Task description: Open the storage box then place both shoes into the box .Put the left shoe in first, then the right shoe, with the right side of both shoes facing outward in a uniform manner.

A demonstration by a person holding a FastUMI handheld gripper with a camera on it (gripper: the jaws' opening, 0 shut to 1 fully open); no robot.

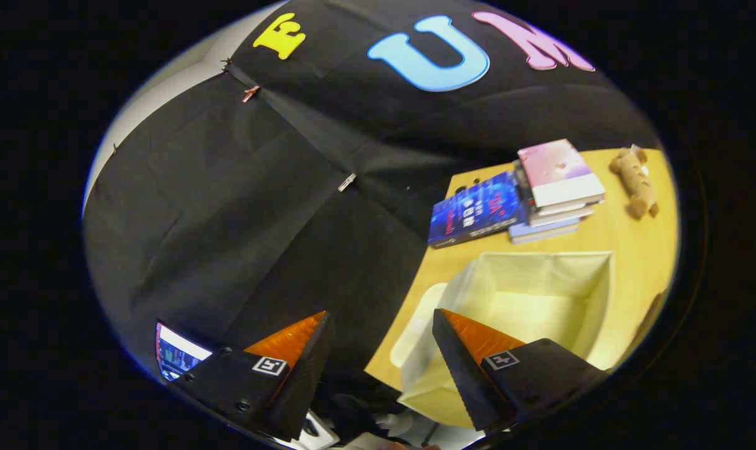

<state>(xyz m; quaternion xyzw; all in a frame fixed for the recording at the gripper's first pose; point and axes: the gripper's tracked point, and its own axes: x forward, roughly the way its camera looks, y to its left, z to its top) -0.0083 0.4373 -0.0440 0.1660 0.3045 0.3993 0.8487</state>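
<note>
One open storage box [534, 294], four books [522, 200], one plush toy [634, 181], one wooden table [634, 250].

The storage box [540, 294] beside the glossy-covered books [515, 200] looks like soft, matt cream cloth on the smooth wooden table [634, 244]. The parted, empty fingers [453, 369] are matt black with ridged inner faces and glossy orange plastic backs.

Gripper view tilted, looking down over open storage box [540, 294]; wall beyond.

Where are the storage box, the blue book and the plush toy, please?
storage box [593, 294]: gripper view, inner far wall.
blue book [475, 212]: gripper view, front cover.
plush toy [635, 181]: gripper view, its body.
</note>
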